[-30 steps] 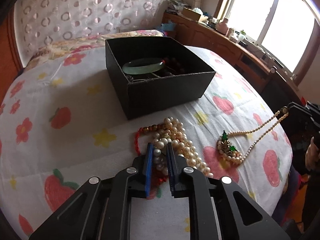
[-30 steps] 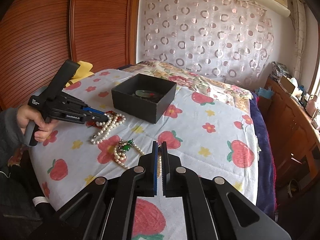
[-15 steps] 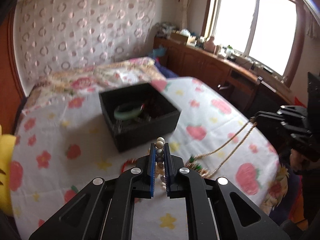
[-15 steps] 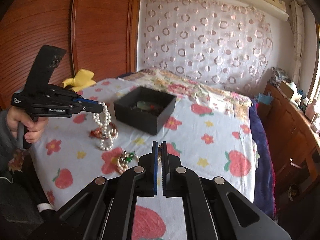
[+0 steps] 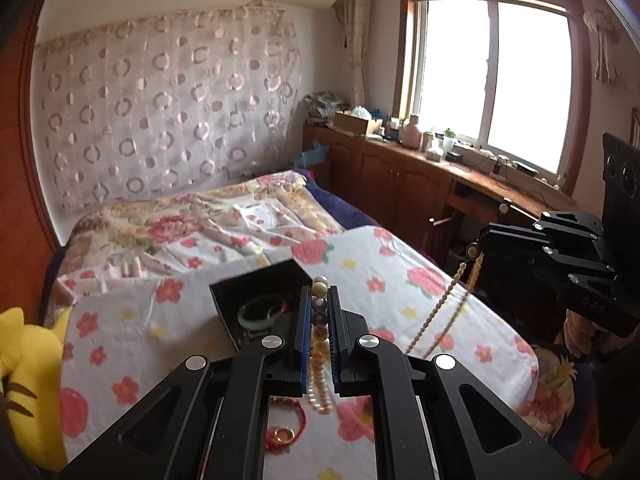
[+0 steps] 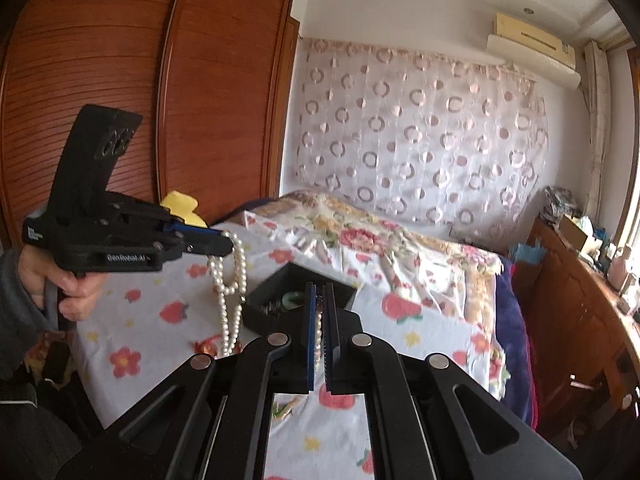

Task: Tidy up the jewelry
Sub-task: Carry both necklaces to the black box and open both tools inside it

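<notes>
My left gripper (image 5: 319,292) is shut on a large-bead pearl necklace (image 5: 319,364), lifted above the bed; the same necklace hangs from it in the right wrist view (image 6: 229,296). My right gripper (image 6: 319,292) is shut on a thin pearl chain (image 6: 318,340), which hangs down from it in the left wrist view (image 5: 440,312). The black jewelry box (image 5: 260,284) lies open on the bed with a green bangle (image 5: 260,314) inside. A red cord bracelet with a gold ring (image 5: 282,434) lies on the sheet below the left gripper.
The bed has a flower-print sheet (image 5: 120,344). A yellow plush toy (image 5: 28,380) lies at the left edge. Wooden cabinets (image 5: 400,184) run under the window, and a wooden wardrobe (image 6: 120,100) stands by the bed.
Both grippers have risen well above the bed. The left one lifted the large pearl necklace off the sheet, the right one lifted the thin pearl chain; the red bracelet stayed down.
</notes>
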Action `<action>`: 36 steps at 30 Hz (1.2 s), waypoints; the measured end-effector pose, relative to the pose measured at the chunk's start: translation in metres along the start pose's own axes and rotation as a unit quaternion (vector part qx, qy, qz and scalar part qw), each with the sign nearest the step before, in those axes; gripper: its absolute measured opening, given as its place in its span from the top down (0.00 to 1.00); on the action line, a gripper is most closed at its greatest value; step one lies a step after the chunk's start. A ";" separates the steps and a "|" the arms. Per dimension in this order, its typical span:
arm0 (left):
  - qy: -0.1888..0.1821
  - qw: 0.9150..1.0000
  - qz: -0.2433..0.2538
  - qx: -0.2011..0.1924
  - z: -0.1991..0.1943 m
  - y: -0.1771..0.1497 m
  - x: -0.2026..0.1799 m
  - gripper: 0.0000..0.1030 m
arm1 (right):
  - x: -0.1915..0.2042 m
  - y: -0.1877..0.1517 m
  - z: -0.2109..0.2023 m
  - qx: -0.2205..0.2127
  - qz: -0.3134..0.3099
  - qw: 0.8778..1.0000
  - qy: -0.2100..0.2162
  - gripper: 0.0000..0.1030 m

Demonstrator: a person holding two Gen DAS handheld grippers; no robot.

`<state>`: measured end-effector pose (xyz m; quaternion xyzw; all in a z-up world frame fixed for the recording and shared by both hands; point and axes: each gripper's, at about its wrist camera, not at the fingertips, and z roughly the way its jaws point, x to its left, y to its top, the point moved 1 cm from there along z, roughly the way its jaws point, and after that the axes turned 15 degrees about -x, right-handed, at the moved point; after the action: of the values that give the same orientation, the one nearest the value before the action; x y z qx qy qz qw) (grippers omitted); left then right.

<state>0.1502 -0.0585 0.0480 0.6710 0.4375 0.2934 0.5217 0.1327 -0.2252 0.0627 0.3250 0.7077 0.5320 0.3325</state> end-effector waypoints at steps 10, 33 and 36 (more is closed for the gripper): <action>0.010 1.000 -0.005 -0.015 0.007 0.016 0.013 0.94 | -0.001 0.038 0.008 -0.030 -0.021 0.999 0.003 0.96; 0.040 0.997 -0.025 0.056 0.122 -0.014 0.087 0.93 | -0.030 0.055 0.126 -0.012 -0.030 0.999 0.042 0.96; 0.044 0.996 -0.030 0.076 0.133 -0.034 0.097 0.93 | -0.035 0.036 0.148 0.012 -0.023 0.998 0.052 0.96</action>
<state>0.2965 -0.0284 -0.0287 0.6817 0.5010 0.2725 0.4583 0.2770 -0.1661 0.0706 0.2847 0.7378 0.5318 0.3031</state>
